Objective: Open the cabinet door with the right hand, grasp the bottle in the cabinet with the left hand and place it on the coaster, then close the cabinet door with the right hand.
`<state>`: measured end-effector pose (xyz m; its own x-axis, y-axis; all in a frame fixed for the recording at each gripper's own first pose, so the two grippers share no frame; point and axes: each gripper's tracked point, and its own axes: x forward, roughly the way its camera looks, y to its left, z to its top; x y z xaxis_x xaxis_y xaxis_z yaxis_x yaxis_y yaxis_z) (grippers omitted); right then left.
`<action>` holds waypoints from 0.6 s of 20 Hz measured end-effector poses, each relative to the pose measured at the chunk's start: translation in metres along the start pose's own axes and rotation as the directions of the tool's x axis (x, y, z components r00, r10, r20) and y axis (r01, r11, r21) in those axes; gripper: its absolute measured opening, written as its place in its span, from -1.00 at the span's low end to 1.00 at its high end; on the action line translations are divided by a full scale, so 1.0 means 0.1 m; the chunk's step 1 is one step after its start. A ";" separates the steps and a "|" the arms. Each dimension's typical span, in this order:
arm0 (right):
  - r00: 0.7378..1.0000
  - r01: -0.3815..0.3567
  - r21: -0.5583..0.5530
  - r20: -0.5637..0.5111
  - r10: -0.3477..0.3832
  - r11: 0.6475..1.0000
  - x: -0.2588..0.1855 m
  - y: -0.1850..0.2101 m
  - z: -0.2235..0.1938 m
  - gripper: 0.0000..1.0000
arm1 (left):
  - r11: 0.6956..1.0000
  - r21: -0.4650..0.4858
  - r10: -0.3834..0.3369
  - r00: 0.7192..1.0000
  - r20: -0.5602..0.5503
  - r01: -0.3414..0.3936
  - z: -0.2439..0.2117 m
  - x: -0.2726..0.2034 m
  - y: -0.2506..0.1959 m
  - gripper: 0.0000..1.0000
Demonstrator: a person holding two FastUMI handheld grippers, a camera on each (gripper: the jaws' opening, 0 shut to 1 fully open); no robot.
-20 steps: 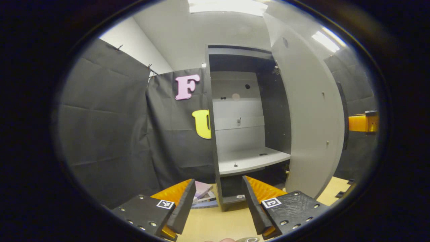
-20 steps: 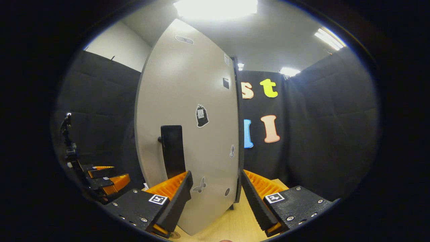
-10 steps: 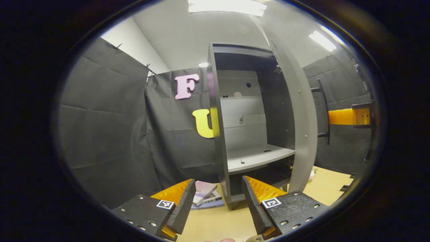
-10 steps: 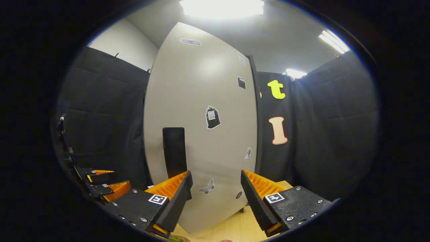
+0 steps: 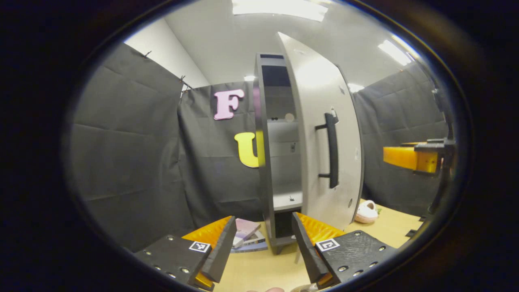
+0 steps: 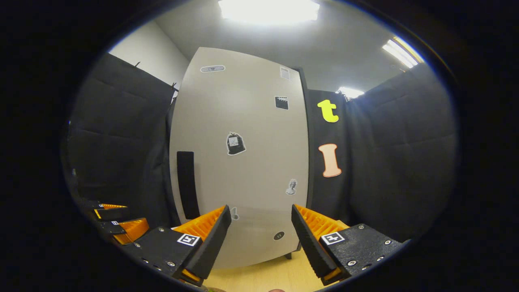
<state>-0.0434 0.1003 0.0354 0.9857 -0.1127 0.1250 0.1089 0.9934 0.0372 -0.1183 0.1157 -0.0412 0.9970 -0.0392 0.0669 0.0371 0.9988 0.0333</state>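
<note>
Right claw [image 6: 257,233] gapes before pale, stickered cabinet door [image 6: 251,170].

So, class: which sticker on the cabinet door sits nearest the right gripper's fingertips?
The small butterfly-like sticker low on the door, right beside the right gripper; the others sit higher or farther off.

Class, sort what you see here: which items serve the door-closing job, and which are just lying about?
Job:
- tall grey cabinet
- pale grey cabinet door, partly shut
- black bar handle
- right gripper, open
- left gripper, open

Lying about:
- stacked books
- pink-white plush slipper
- stickers
</note>
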 end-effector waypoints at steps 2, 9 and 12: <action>1.000 0.020 -0.006 0.018 -0.020 1.000 0.00 -0.06 0.03 0.86 | 1.000 -0.006 0.017 1.000 -0.005 -0.017 0.10 0.07 -0.15 0.57; 0.999 -0.043 0.027 -0.012 0.043 0.999 0.12 -0.08 -0.07 0.85 | 0.999 -0.009 0.045 0.999 0.006 -0.045 0.37 0.20 -0.61 0.57; 0.998 -0.048 0.052 -0.039 0.050 0.998 0.17 -0.22 -0.12 0.83 | 0.999 -0.003 0.052 0.999 0.010 -0.052 0.44 0.22 -0.81 0.56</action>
<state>-0.0274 0.0765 0.0252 0.9942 -0.0619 0.0880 0.0547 0.9951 0.0822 -0.1019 0.0327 0.0015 0.9969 0.0128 0.0781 -0.0149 0.9995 0.0272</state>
